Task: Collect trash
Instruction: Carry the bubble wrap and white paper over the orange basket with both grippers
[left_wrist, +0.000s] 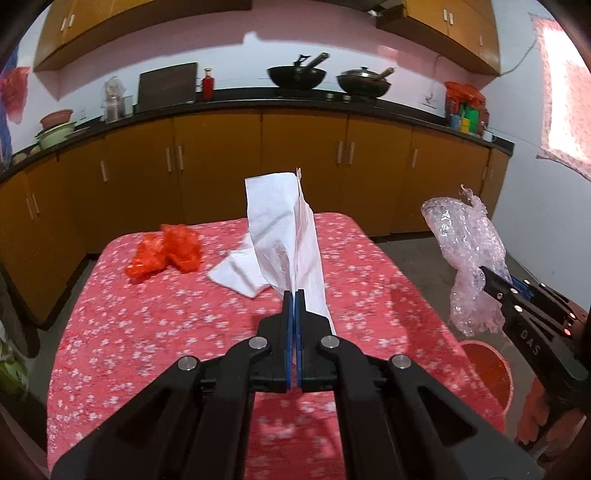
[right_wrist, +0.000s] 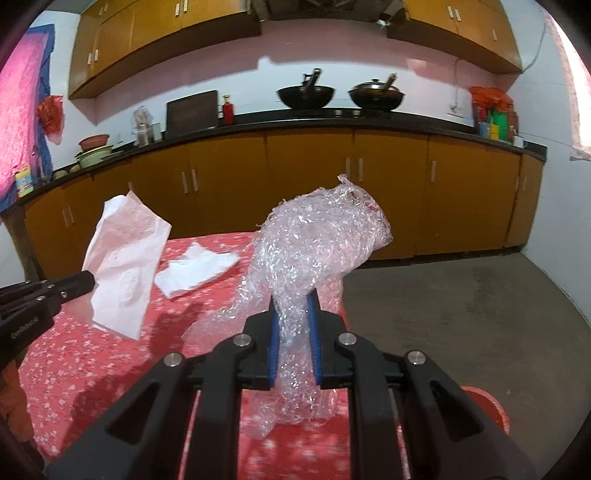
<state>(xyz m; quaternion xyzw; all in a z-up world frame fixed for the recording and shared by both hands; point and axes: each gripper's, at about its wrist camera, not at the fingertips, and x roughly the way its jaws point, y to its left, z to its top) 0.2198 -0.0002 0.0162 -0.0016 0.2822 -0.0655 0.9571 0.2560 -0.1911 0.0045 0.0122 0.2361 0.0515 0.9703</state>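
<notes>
Left tongs (left_wrist: 294, 295) pinch a limp, featherlight white paper sheet (left_wrist: 284, 225); right tongs (right_wrist: 293, 301) clamp soft, springy clear bubble wrap (right_wrist: 314, 236) mid-frame.

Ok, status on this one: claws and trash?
Left claw shut on white paper. Right claw shut on bubble wrap. Red bag, tissue on table. Red bin beside table.
</notes>
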